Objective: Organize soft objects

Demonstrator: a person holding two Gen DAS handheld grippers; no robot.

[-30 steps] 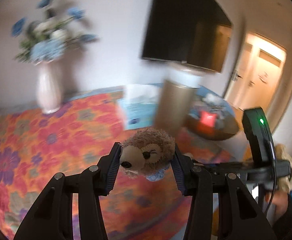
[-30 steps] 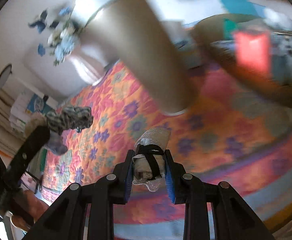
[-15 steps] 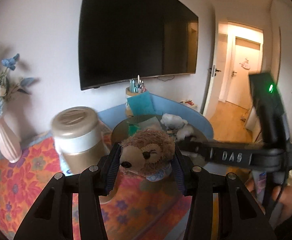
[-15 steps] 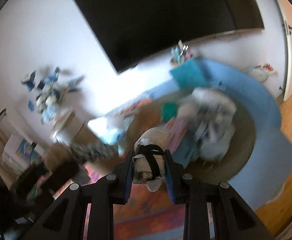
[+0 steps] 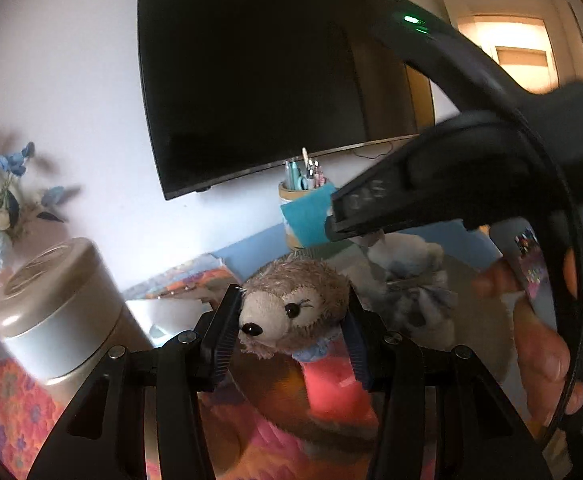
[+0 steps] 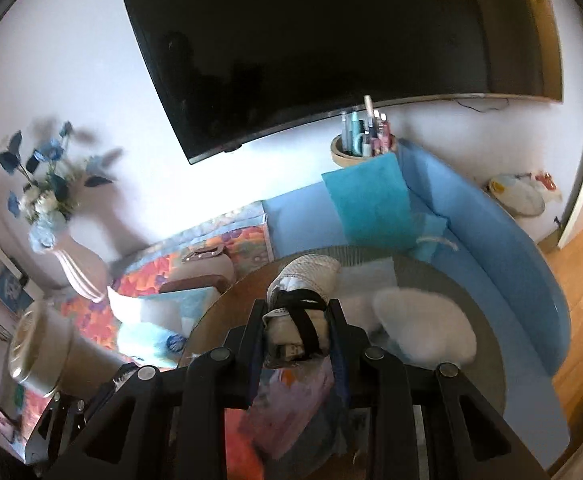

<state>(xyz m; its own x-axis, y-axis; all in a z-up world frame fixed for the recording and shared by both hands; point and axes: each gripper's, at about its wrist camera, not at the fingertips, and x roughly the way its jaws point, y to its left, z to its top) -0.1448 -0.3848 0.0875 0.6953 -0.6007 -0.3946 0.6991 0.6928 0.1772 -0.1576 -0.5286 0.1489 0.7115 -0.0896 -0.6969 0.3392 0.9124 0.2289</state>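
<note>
Left wrist view: left gripper (image 5: 289, 330) pinches the plush bear (image 5: 293, 312) by the head, jaws part-closed; a round basket (image 5: 475, 280) sits ahead.

Right wrist view: right gripper (image 6: 297, 334) is clamped narrow on a rolled cloth bundle (image 6: 301, 304), above that basket's rim (image 6: 487, 296).

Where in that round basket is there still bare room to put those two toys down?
The round basket looks bare along its far rim, between the teal cloth and the white fluffy toy, and on its brown left side beside the tissue pack. Its near middle is crowded with colourful soft things.
</note>
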